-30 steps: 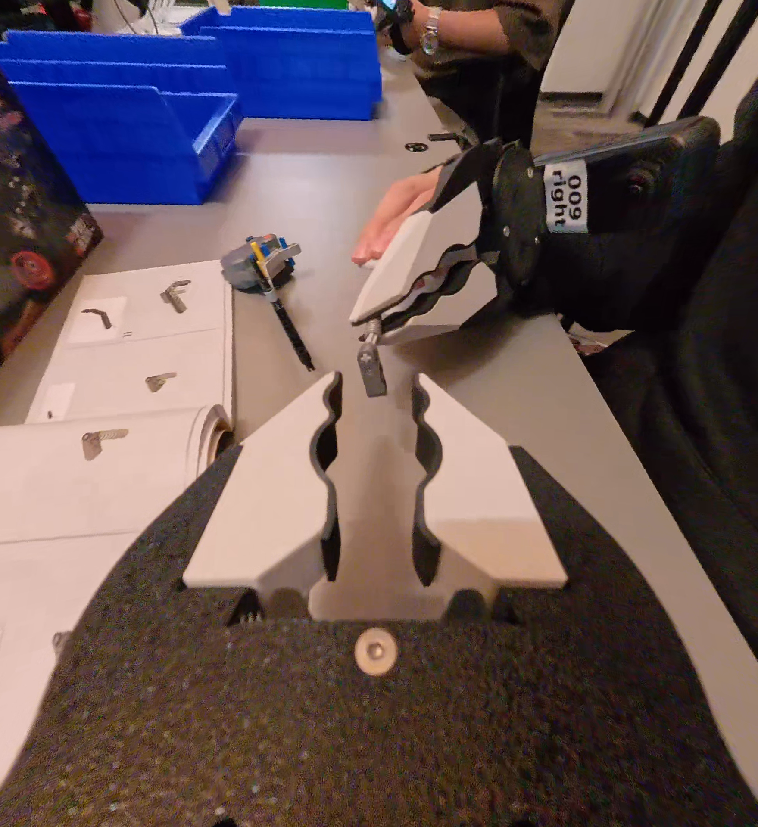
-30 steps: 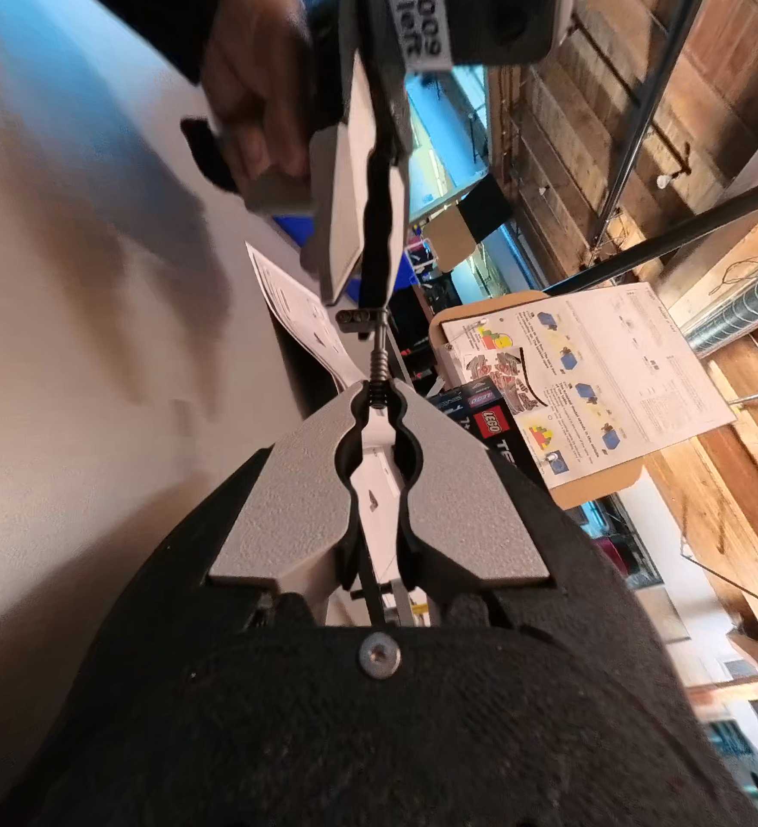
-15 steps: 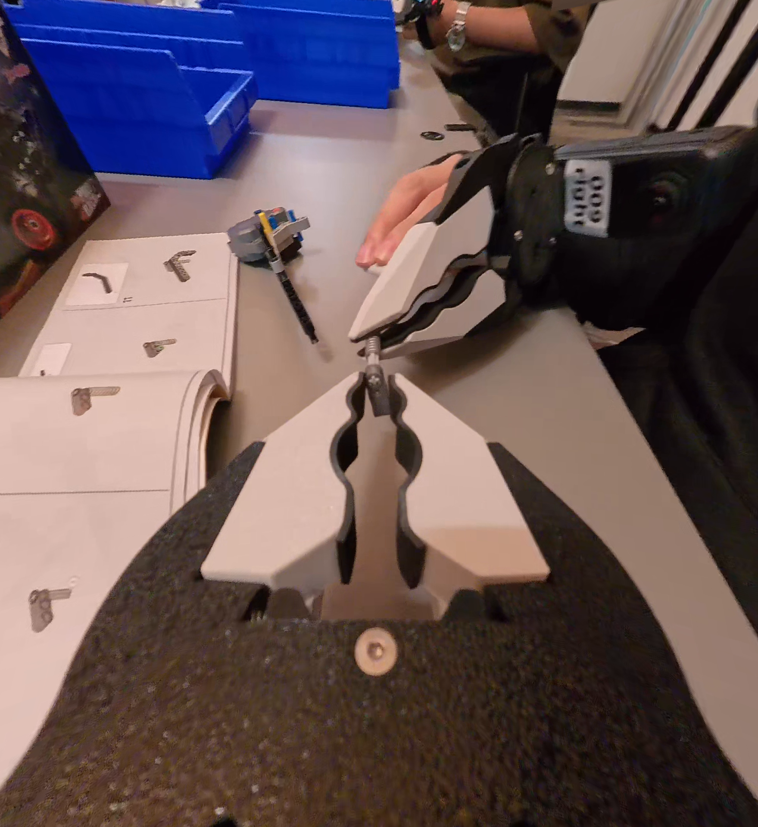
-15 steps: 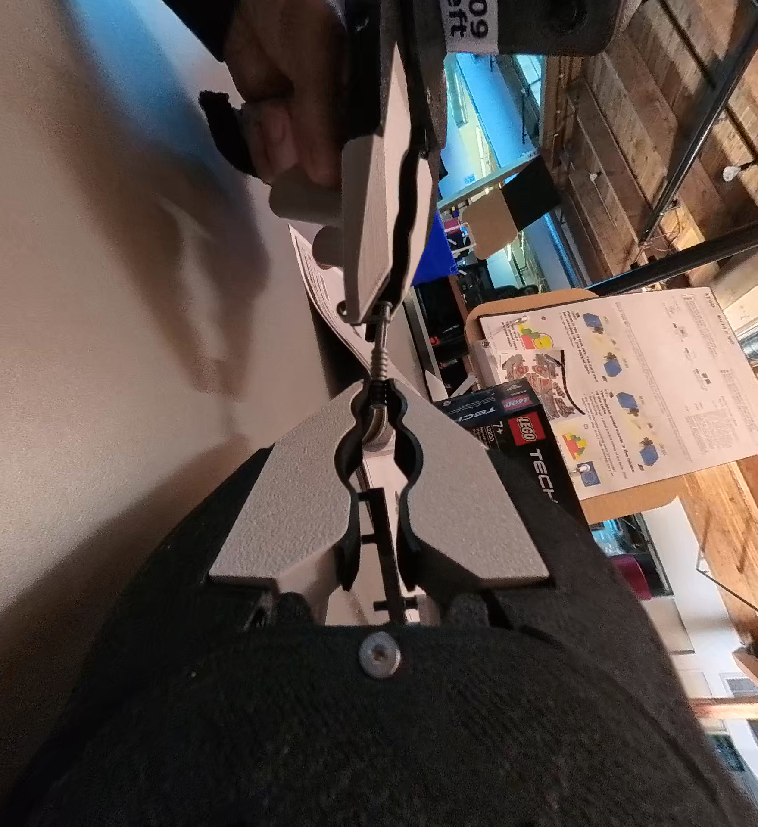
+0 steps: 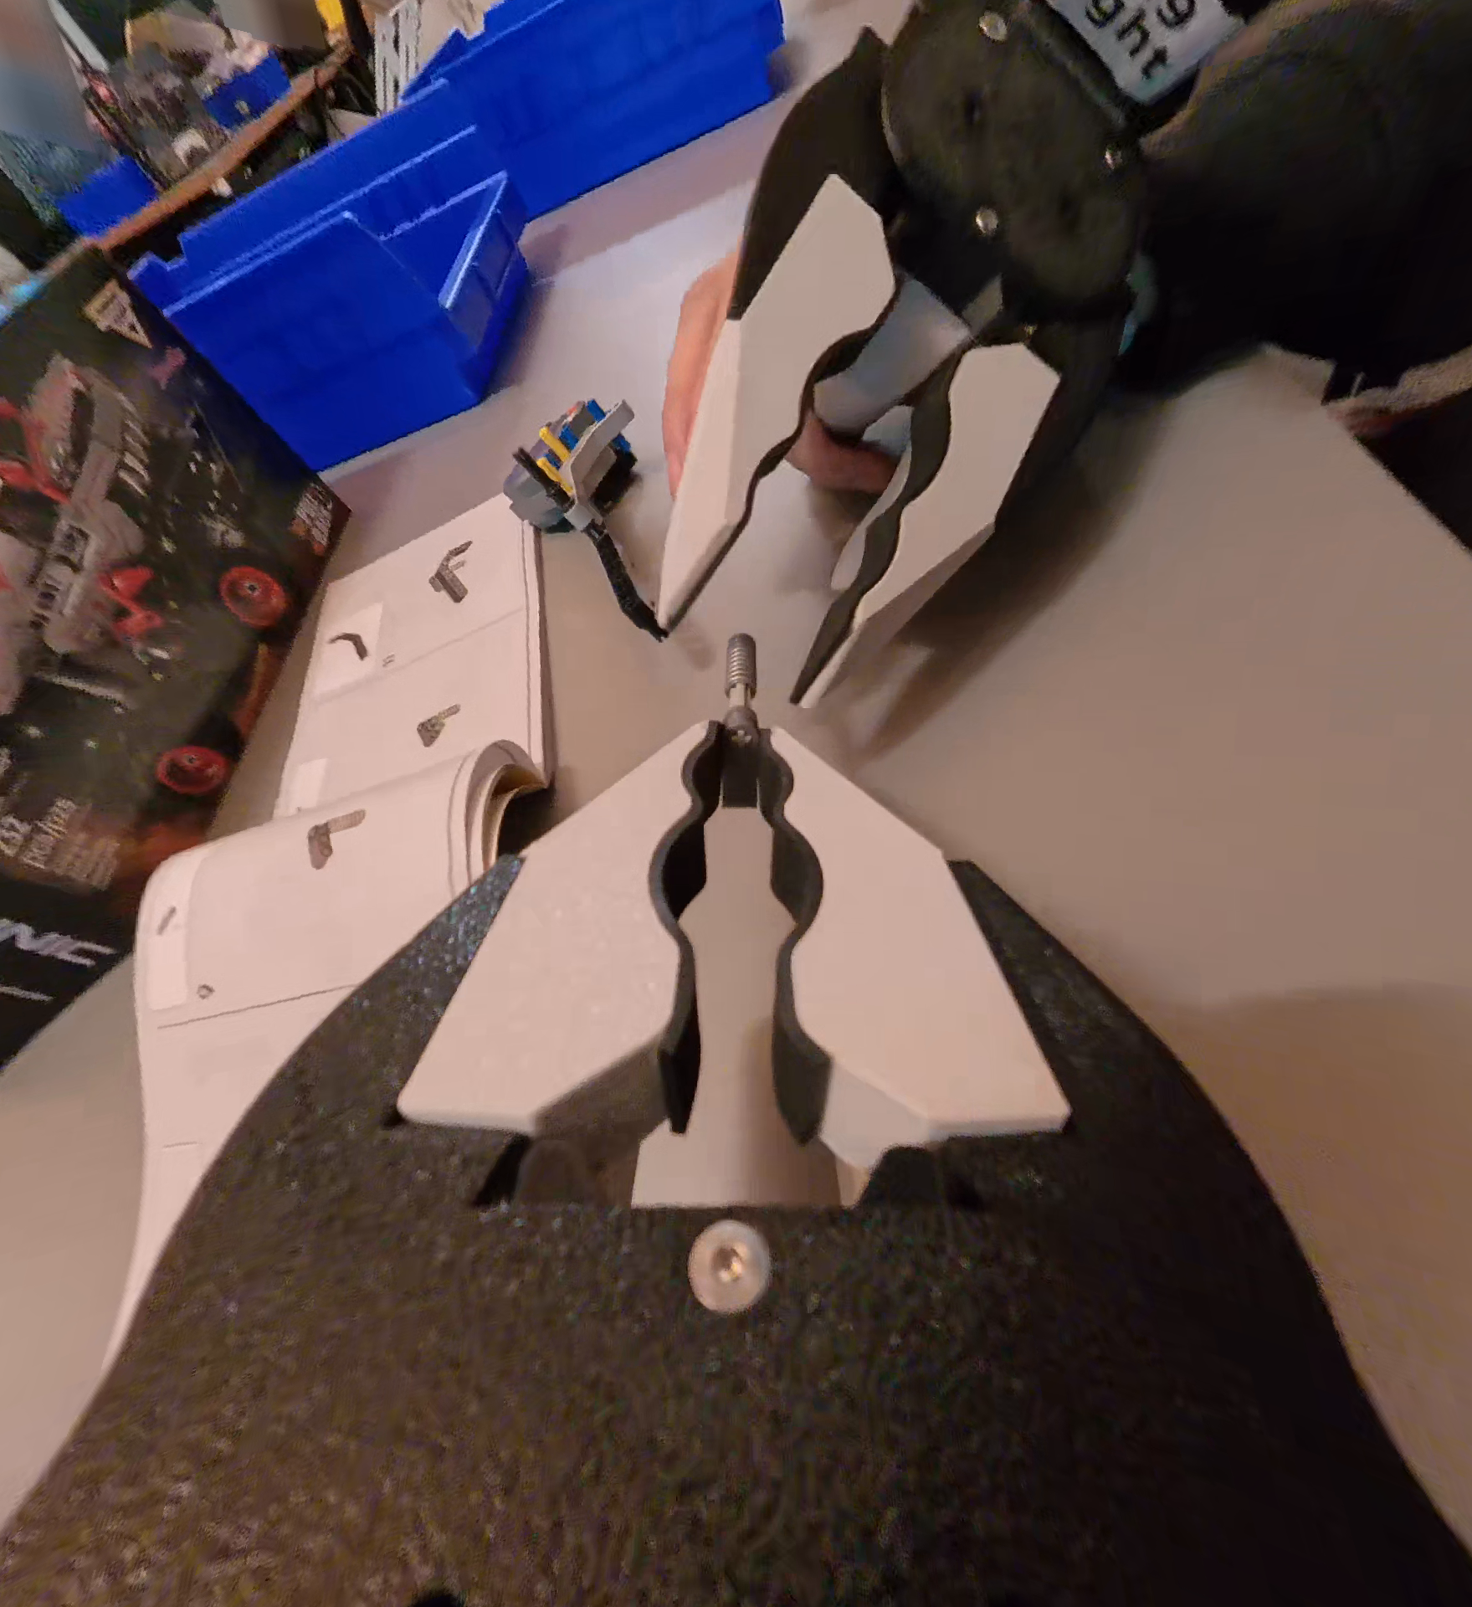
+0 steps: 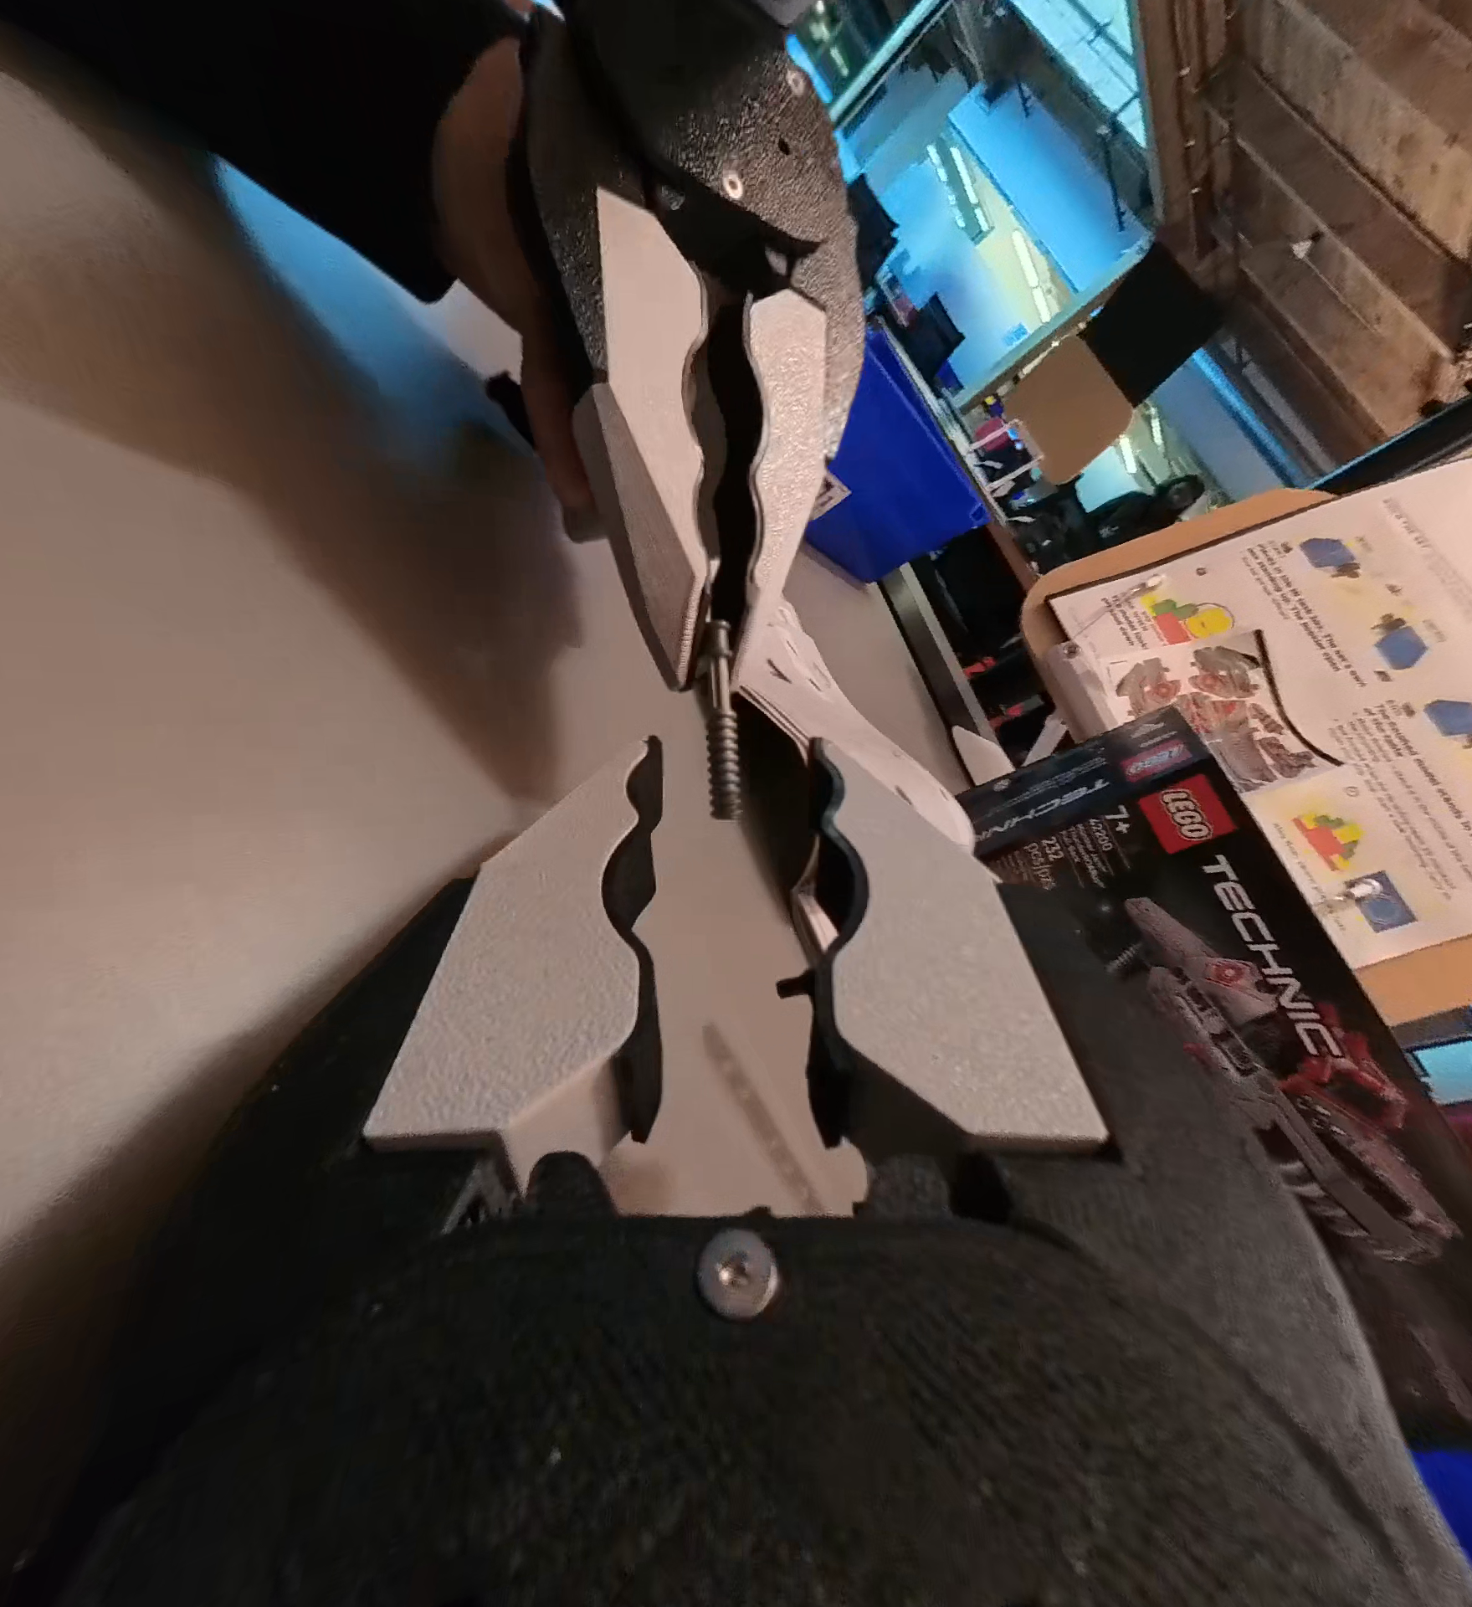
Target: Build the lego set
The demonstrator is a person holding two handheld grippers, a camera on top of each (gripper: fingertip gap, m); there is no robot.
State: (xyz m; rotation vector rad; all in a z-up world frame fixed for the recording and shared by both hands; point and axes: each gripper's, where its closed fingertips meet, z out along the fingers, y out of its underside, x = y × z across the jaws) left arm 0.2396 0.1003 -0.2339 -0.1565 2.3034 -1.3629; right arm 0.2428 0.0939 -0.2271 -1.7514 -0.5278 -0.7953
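Observation:
My left gripper (image 5: 739,735) is shut on a small grey Lego piece (image 5: 741,670), a lever with a ribbed spring-like shaft that sticks out past its fingertips. The right wrist view shows the same: the left gripper (image 6: 709,648) pinches the piece's lever end, and the ribbed shaft (image 6: 723,770) hangs between my right gripper's (image 6: 734,746) spread fingers without touching them. In the left wrist view the right gripper (image 5: 732,658) is open, with one fingertip on each side of the shaft, above the grey table (image 5: 1149,783).
A small grey, blue and yellow Lego assembly (image 5: 576,470) with a black axle (image 5: 623,578) lies by the open instruction booklet (image 5: 428,661). The Lego box (image 5: 89,565) stands to the left, with blue bins (image 5: 349,296) behind it. A person's hand (image 5: 689,374) rests behind the right gripper. My left and right fingertips are right by each other.
The piece changed hands. My left gripper closed on its lever end while the right still held the shaft, then the right gripper opened and let go.

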